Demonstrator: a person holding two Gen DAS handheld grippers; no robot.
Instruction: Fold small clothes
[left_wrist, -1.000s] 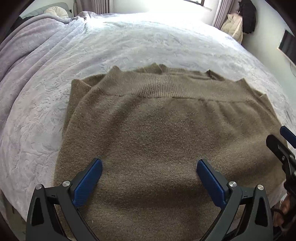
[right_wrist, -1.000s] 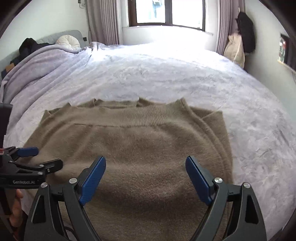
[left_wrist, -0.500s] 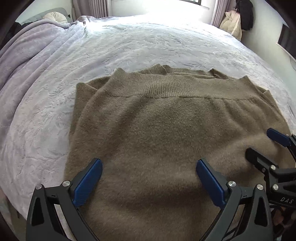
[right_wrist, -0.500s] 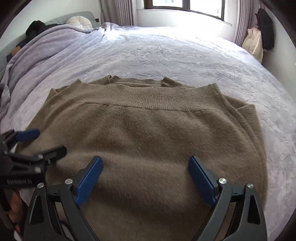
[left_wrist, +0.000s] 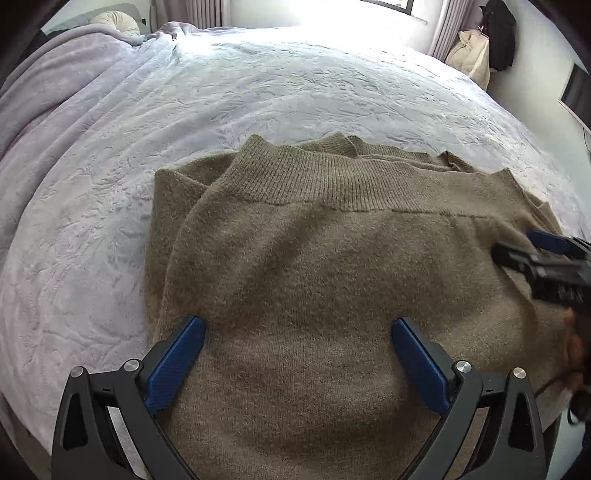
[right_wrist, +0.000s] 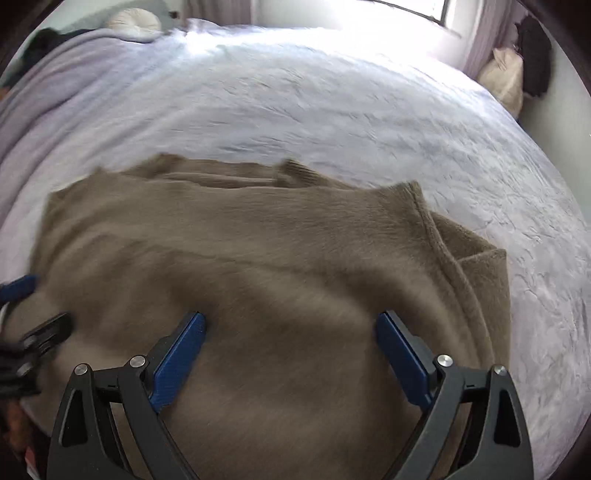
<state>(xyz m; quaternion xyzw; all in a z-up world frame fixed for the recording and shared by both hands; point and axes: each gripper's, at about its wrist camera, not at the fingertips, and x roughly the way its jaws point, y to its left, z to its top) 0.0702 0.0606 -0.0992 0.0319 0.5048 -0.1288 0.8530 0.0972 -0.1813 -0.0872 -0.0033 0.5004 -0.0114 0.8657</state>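
A brown knit sweater (left_wrist: 314, 266) lies folded on the bed, its ribbed hem (left_wrist: 332, 181) at the far side and its sleeves tucked under. My left gripper (left_wrist: 297, 339) hovers open over the sweater's near left part, nothing between its blue pads. My right gripper (right_wrist: 290, 336) hangs over the near right part of the sweater (right_wrist: 258, 258), its jaws still opening wide and holding nothing. Each gripper shows in the other's view: the right gripper (left_wrist: 532, 247) at the right edge, the left gripper (right_wrist: 29, 306) at the left edge.
The lilac bedspread (left_wrist: 295, 85) stretches wide beyond and left of the sweater. A rumpled blanket (left_wrist: 66, 74) and a round pillow (left_wrist: 114, 20) lie at the far left. Bags and dark clothes (left_wrist: 487, 48) stand by the far right wall. A hand (left_wrist: 576, 354) shows at right.
Both grippers came forward and lower over the sweater, which now fills more of each view. The right gripper swung leftward, blurring its view, and its jaws spread a little wider.
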